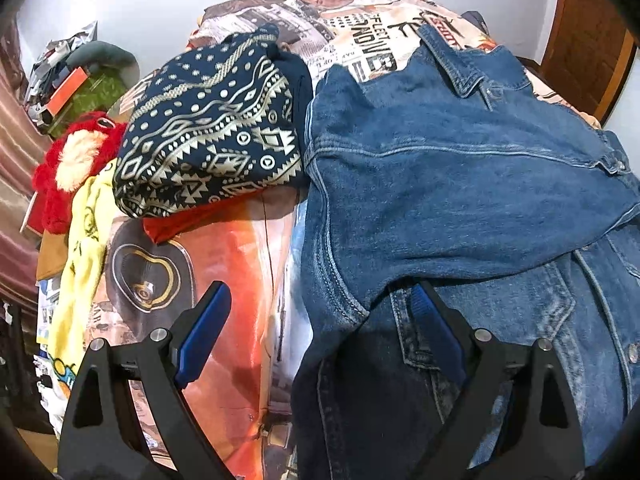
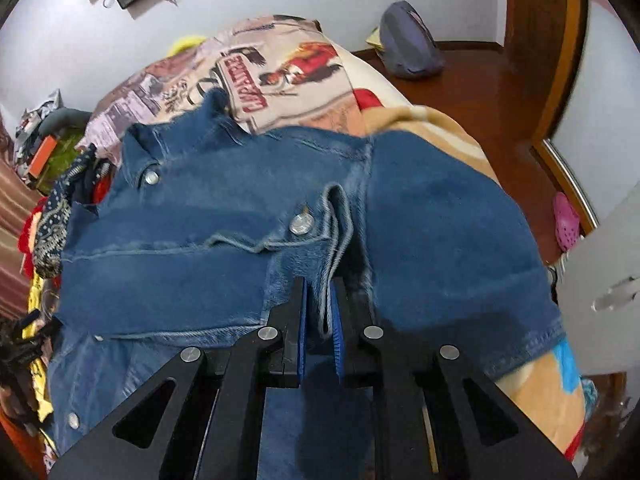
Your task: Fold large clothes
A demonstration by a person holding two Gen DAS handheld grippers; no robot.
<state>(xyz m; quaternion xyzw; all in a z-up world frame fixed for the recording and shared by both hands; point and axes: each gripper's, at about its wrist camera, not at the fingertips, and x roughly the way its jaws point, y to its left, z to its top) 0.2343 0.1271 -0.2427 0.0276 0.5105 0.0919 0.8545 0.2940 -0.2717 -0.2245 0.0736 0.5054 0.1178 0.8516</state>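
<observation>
A blue denim jacket (image 1: 460, 184) lies on the bed's printed cover (image 1: 236, 264), one sleeve laid across its body. My left gripper (image 1: 320, 300) is open and empty; its left finger is over the bed cover, its right finger (image 1: 432, 324) lies on the jacket's lower part beside the sleeve. In the right wrist view the jacket (image 2: 224, 216) fills the middle. My right gripper (image 2: 319, 296) is shut on a fold of the jacket's edge near a metal button (image 2: 301, 224).
A folded navy patterned garment (image 1: 212, 136) lies left of the jacket, over something red. A red plush toy (image 1: 76, 160) and yellow cloth (image 1: 84, 248) lie at the bed's left edge. A backpack (image 2: 408, 40) sits on the wooden floor, with a pink shoe (image 2: 566, 216) by the door.
</observation>
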